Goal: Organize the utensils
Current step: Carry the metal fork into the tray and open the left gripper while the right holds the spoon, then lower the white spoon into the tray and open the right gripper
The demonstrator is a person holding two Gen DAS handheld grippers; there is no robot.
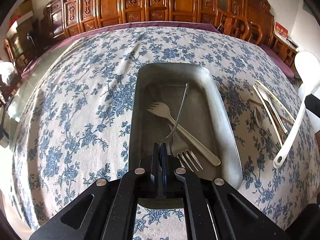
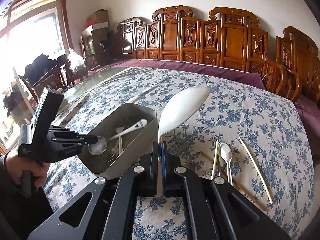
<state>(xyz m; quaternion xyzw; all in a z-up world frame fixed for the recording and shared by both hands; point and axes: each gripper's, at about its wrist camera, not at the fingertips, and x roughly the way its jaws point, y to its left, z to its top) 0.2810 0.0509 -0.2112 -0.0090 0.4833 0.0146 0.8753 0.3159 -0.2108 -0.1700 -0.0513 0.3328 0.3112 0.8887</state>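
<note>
Crowding tray rim [image 2: 154, 113]: left hand-held gripper [image 2: 95, 139], metal spoon [image 2: 98, 145] clamped.

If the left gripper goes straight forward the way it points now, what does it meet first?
Probably the forks lying in the metal tray: the left gripper, shut on a metal spoon, points down into it. Depth is unclear.

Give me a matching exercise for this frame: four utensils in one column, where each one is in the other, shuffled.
1. metal spoon
2. large white spoon
3. two forks
4. small white spoon

A. lying in the metal tray
B. on the tablecloth among the chopsticks
C. clamped in the left gripper, over the tray
D. clamped in the right gripper

Pairs: 1-C, 2-D, 3-A, 4-B
</note>
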